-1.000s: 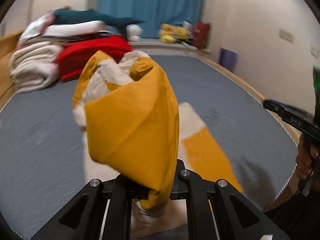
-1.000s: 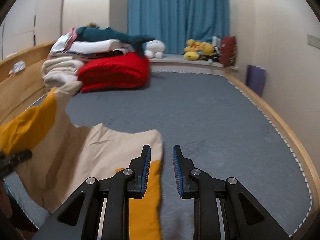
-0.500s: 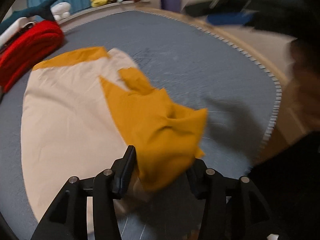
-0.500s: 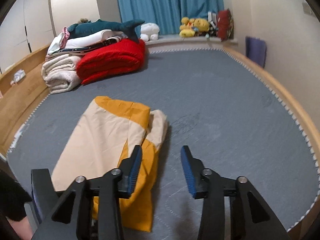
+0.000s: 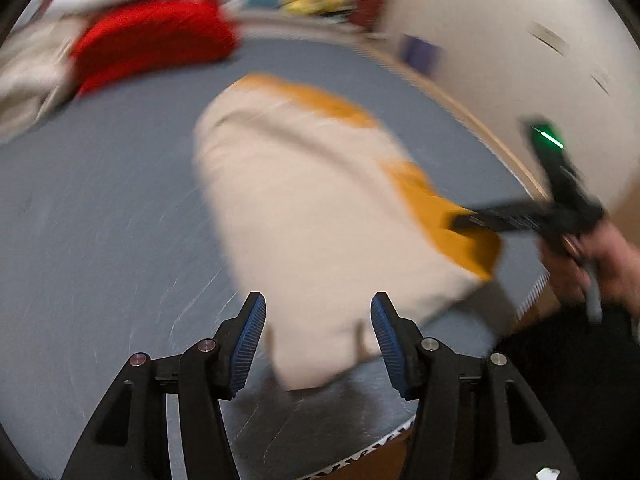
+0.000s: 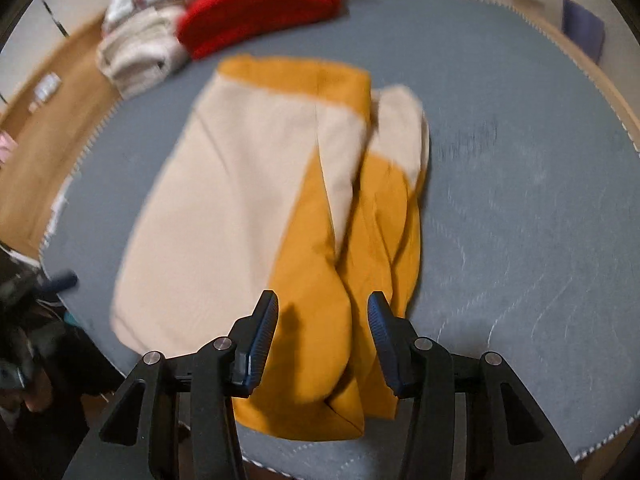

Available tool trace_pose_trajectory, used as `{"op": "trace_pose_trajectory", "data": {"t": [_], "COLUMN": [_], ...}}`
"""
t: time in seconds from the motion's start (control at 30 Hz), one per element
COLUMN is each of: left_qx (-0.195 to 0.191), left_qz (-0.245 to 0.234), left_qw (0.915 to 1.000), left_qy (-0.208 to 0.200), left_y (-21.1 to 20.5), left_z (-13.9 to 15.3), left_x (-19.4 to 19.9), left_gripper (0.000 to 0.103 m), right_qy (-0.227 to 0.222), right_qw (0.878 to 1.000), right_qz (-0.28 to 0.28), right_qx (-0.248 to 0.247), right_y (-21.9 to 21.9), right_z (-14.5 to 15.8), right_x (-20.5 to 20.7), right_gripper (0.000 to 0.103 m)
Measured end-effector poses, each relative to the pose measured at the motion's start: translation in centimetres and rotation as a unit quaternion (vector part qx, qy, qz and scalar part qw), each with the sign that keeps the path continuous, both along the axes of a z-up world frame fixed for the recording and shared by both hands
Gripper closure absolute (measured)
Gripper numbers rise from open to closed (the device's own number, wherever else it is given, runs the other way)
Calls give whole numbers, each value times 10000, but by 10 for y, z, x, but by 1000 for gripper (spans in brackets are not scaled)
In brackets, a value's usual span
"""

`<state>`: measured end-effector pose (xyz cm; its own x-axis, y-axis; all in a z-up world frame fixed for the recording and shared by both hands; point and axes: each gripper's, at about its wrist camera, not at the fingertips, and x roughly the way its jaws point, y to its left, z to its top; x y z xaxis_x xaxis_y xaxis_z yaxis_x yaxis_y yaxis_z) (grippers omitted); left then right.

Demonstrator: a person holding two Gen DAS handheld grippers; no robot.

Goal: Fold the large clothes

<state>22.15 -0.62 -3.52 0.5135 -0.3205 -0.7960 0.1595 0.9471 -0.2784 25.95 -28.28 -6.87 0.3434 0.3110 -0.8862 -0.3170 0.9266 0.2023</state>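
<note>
Both of my grippers hang half-wide and empty, the left gripper (image 5: 318,334) opening, over the near end of the cream-and-mustard garment (image 6: 256,208) lying folded on the grey bed (image 6: 520,220), so a shallow pinch may drag loose mustard layers and undo the fold.

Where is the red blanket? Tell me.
In both views the red blanket lies at the mattress's far left, beside the white folded pile.

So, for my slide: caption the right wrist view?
Open right gripper above the folded cream-and-mustard garment on the grey bed.
</note>
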Motion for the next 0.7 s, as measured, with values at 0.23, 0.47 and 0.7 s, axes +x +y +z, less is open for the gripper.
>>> {"op": "trace_pose_trajectory", "data": {"t": [0.23,0.47,0.7], "left_qx": [-1142,-967,-485], "left_qz": [892,393,-29], "left_qw": [9827,9866,9934], "left_qy": [1150,1257,1039], "left_y": [27,-6,-33], "left_z": [-42,-46,-36], "left_x": [36,42,46], "left_gripper": [52,47,45], "right_qy": [-43,-908,113], "right_qw": [9999,9836,9951], "right_qz": [76,-1090,-846], "right_qx": [-101,1118,-495], "right_y": [1,-71,-58], "right_z": [-9,51,-16], "right_x": [-10,-24,-2], "right_gripper": [95,100,100]}}
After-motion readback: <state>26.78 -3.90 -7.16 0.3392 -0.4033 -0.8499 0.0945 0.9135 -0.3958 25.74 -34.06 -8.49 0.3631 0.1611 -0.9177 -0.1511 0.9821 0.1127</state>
